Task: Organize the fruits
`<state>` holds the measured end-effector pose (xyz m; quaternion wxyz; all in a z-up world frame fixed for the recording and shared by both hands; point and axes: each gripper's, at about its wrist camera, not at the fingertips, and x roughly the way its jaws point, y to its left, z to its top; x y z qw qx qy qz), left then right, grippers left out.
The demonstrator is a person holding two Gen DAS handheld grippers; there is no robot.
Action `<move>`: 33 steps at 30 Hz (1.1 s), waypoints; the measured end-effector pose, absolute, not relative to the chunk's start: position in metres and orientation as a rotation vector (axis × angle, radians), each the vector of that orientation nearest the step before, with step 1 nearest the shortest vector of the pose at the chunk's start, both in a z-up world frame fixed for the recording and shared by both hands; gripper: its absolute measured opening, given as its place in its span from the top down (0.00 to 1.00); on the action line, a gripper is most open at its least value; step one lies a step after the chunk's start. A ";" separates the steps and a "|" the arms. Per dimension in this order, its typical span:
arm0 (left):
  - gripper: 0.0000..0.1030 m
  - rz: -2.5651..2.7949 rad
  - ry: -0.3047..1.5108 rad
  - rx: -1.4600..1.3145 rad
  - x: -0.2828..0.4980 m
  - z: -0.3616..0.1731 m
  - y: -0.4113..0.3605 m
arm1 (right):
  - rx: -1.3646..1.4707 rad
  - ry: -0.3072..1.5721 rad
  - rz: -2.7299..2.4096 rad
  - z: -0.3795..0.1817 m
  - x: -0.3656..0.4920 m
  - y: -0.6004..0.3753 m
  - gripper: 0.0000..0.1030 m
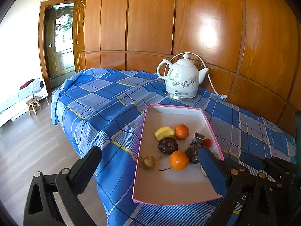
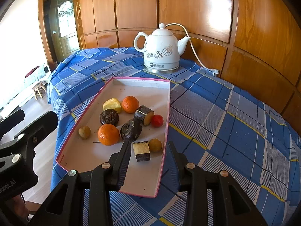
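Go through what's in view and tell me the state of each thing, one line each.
Kettle: lid on, upright on base.
Pink-edged tray: open, holds fruit.
Left claw: open, empty.
Right claw: open, astride tray's edge, touching nothing.
Door: cannot tell.

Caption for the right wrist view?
Open right gripper poised over a pink-rimmed tray of fruits, above a cut dark-skinned piece; white kettle behind.

A white ceramic electric kettle (image 2: 161,50) with flower print stands on the blue plaid cloth (image 2: 225,124), before glossy wooden wall panels (image 2: 197,5).
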<state>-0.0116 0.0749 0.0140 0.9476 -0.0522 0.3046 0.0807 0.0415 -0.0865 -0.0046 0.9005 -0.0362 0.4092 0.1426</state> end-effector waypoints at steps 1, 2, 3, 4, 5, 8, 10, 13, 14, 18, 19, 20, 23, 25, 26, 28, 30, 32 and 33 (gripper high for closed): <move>0.00 0.163 0.619 -0.106 -0.011 0.014 0.075 | -0.076 0.846 0.295 -0.005 0.041 -0.086 0.63; 0.00 0.163 0.619 -0.106 -0.012 0.014 0.075 | -0.076 0.845 0.295 -0.004 0.042 -0.087 0.63; 0.00 0.163 0.619 -0.106 -0.012 0.014 0.075 | -0.075 0.845 0.295 -0.004 0.042 -0.087 0.63; 0.00 0.163 0.620 -0.107 -0.012 0.014 0.075 | -0.075 0.845 0.296 -0.004 0.042 -0.087 0.63; 0.00 0.163 0.620 -0.106 -0.012 0.014 0.075 | -0.075 0.845 0.295 -0.004 0.042 -0.086 0.63; 0.00 0.164 0.619 -0.107 -0.012 0.014 0.075 | -0.076 0.844 0.296 -0.004 0.041 -0.086 0.63; 0.00 0.164 0.620 -0.106 -0.012 0.014 0.075 | -0.076 0.845 0.296 -0.003 0.041 -0.086 0.63; 0.00 0.163 0.619 -0.105 -0.012 0.014 0.075 | -0.076 0.845 0.296 -0.003 0.041 -0.086 0.63; 0.00 0.163 0.619 -0.105 -0.012 0.014 0.075 | -0.076 0.845 0.297 -0.003 0.041 -0.086 0.63; 0.00 0.163 0.620 -0.105 -0.012 0.014 0.075 | -0.075 0.845 0.298 -0.003 0.041 -0.086 0.63; 0.00 0.162 0.620 -0.104 -0.012 0.014 0.075 | -0.077 0.845 0.298 -0.003 0.041 -0.086 0.63; 0.00 0.162 0.620 -0.104 -0.012 0.014 0.075 | -0.076 0.845 0.298 -0.003 0.041 -0.086 0.63; 0.00 0.161 0.620 -0.100 -0.012 0.014 0.075 | -0.076 0.845 0.298 -0.003 0.041 -0.086 0.63; 0.00 0.162 0.620 -0.104 -0.012 0.014 0.074 | -0.076 0.846 0.299 -0.003 0.041 -0.086 0.63; 0.00 0.162 0.620 -0.103 -0.012 0.014 0.074 | -0.077 0.845 0.298 -0.003 0.041 -0.086 0.63; 0.00 0.162 0.621 -0.104 -0.012 0.014 0.074 | -0.077 0.846 0.298 -0.003 0.041 -0.086 0.63; 0.00 0.164 0.623 -0.103 -0.012 0.014 0.075 | -0.078 0.846 0.298 -0.003 0.041 -0.087 0.63; 0.00 0.166 0.621 -0.094 -0.012 0.014 0.074 | -0.077 0.845 0.297 -0.004 0.041 -0.087 0.63; 0.00 0.168 0.620 -0.088 -0.012 0.015 0.073 | -0.076 0.846 0.297 -0.004 0.041 -0.088 0.63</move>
